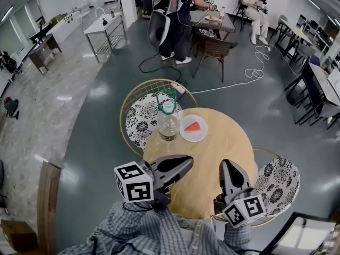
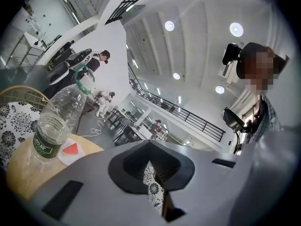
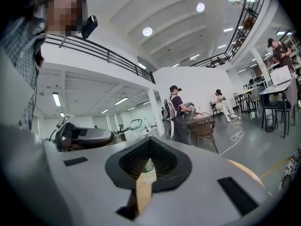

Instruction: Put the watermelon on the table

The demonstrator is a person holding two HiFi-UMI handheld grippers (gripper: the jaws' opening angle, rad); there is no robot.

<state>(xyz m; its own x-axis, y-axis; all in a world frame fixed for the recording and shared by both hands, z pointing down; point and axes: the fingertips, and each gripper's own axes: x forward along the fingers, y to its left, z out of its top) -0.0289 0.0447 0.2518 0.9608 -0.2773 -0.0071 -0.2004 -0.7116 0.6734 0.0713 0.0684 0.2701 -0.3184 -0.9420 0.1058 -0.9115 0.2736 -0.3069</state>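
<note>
A red watermelon slice (image 1: 193,126) lies on a white plate (image 1: 202,135) at the far side of the round wooden table (image 1: 223,147). The left gripper view shows the slice (image 2: 70,149) low at the left. My left gripper (image 1: 187,162) hovers over the table's near edge, shut and empty, with its tip aimed toward the plate. My right gripper (image 1: 227,165) hangs beside it to the right, also shut with nothing held. In each gripper view the jaws (image 2: 149,146) (image 3: 149,144) meet with only a thin slit between them.
A clear plastic bottle (image 1: 168,122) (image 2: 52,121) with a green ring stands just left of the plate. Floral-cushioned chairs (image 1: 139,119) (image 1: 280,180) flank the table. A white cable (image 1: 249,73) runs on the floor behind. A person (image 1: 178,20) stands at a far table.
</note>
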